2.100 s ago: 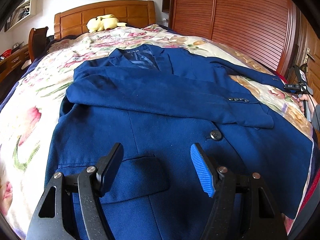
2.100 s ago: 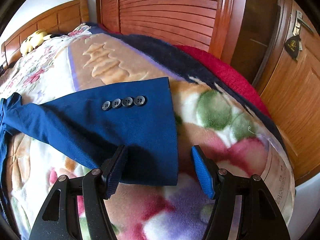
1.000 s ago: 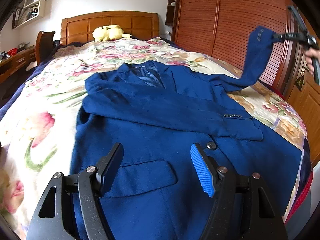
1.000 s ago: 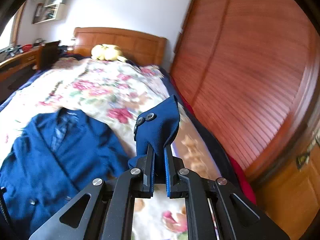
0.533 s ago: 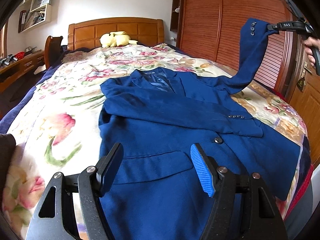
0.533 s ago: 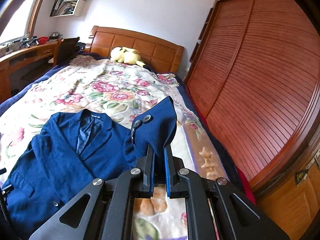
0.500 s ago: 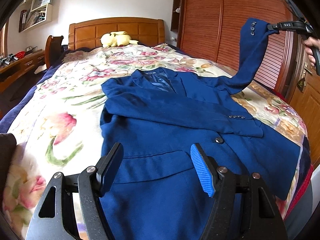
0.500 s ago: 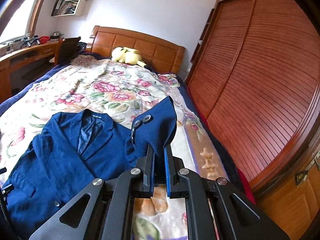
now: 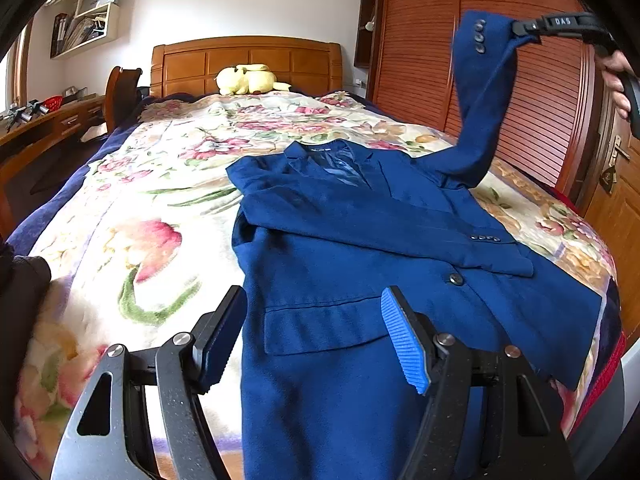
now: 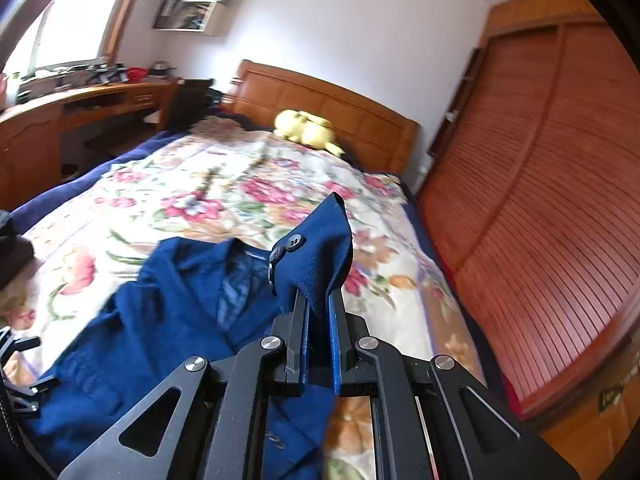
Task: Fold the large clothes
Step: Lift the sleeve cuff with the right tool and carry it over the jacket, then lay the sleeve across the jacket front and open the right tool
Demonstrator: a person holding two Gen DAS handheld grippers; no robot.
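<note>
A navy blue suit jacket (image 9: pixel 360 248) lies face up on the flowered bedspread (image 9: pixel 140 208), its left sleeve folded across the chest. My right gripper (image 10: pixel 318 300) is shut on the cuff of the other sleeve (image 10: pixel 316 256) and holds it high above the bed. In the left wrist view that sleeve (image 9: pixel 476 92) hangs from the right gripper (image 9: pixel 520 28) at the upper right, with a hand on the handle. My left gripper (image 9: pixel 312 320) stands open over the jacket's lower front near the pocket flap, with nothing between its fingers.
A yellow plush toy (image 9: pixel 246 78) lies against the wooden headboard (image 9: pixel 248 60). A slatted wooden wardrobe (image 9: pixel 520 80) runs along the bed's right side. A desk (image 10: pixel 60 120) and chair stand to the left. Dark cloth (image 9: pixel 20 280) sits at the bed's left edge.
My right gripper has carried the sleeve cuff higher and leftward over the jacket, swinging its view left. My left gripper has drifted left, so the jacket sits further right in its view.
</note>
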